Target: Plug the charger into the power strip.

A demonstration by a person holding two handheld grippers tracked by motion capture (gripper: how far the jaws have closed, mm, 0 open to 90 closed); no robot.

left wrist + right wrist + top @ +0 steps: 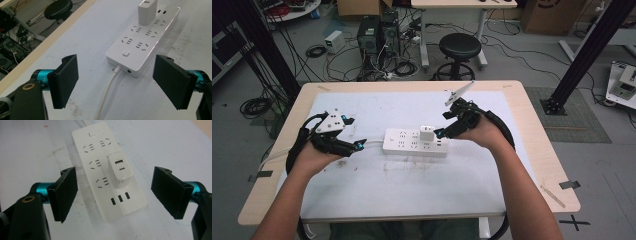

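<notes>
The person's 2 forearms come in from the bottom of the high view, bare and angled inward. The left hand (314,155) grips the left tool (358,145) low over the bench, its tip pointing to the right, with the grey three-cornered plate lying nearly flat on top. The right hand (487,132) holds the right tool (439,133) pointing left and slightly downward, its plate tilted up. A black cable loops away from each tool beside the wrist. In the left gripper view the 2 black jaws stand wide apart with nothing between them; the right gripper view shows its 2 jaws equally spread.
</notes>
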